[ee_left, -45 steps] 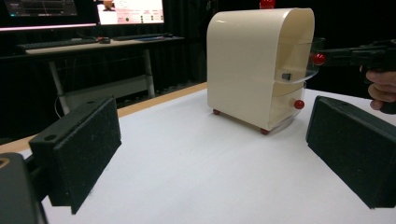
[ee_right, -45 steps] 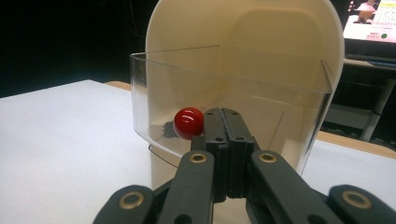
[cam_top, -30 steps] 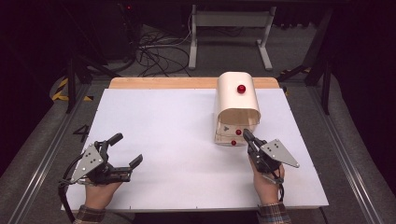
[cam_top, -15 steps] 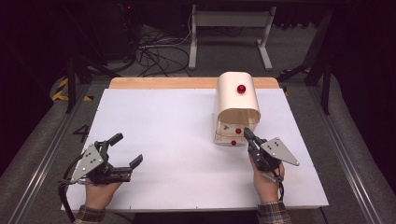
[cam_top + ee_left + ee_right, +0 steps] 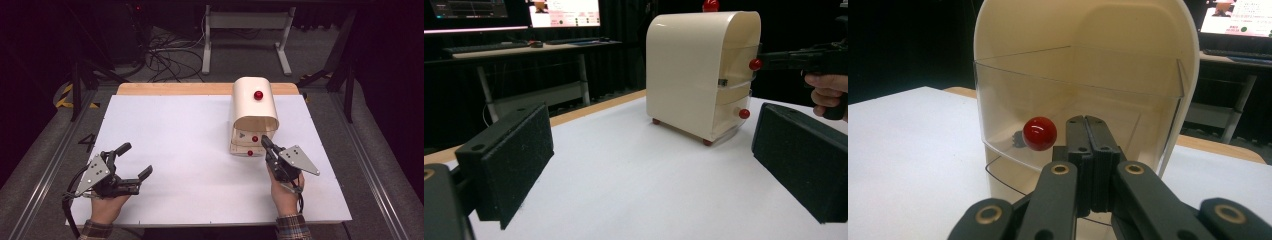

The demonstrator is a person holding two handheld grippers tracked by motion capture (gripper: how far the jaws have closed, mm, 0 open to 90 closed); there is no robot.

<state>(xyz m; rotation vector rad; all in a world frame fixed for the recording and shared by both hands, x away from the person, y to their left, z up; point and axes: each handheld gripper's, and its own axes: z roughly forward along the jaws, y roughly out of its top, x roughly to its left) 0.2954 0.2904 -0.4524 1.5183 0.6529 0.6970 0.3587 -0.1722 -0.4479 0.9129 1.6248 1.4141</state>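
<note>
so, left side first: left gripper [image 5: 131,163] rests low on the white counter [image 5: 190,150], jaws spread wide, nothing between them, well apart from the cabinet.

right of centre, toward the far edge, stands the small cream drawer cabinet [image 5: 254,107], rounded top with a red knob on it. two clear plastic drawers in its front, each with a red knob: upper drawer knob [image 5: 1040,133], lower drawer knob [image 5: 744,113]. the upper drawer [image 5: 1078,100] looks empty through its clear wall; what the lower one holds i cannot tell.

right gripper [image 5: 265,144] sits at the cabinet front, jaws pressed together, tips just beside the upper knob, not pinching it.

handling guess: light, stiff plastic; the cabinet may slide or tip if tugged hard. the knob is small, round and glossy, so likely slippery; take hold there, squarely, and pull level.
</note>
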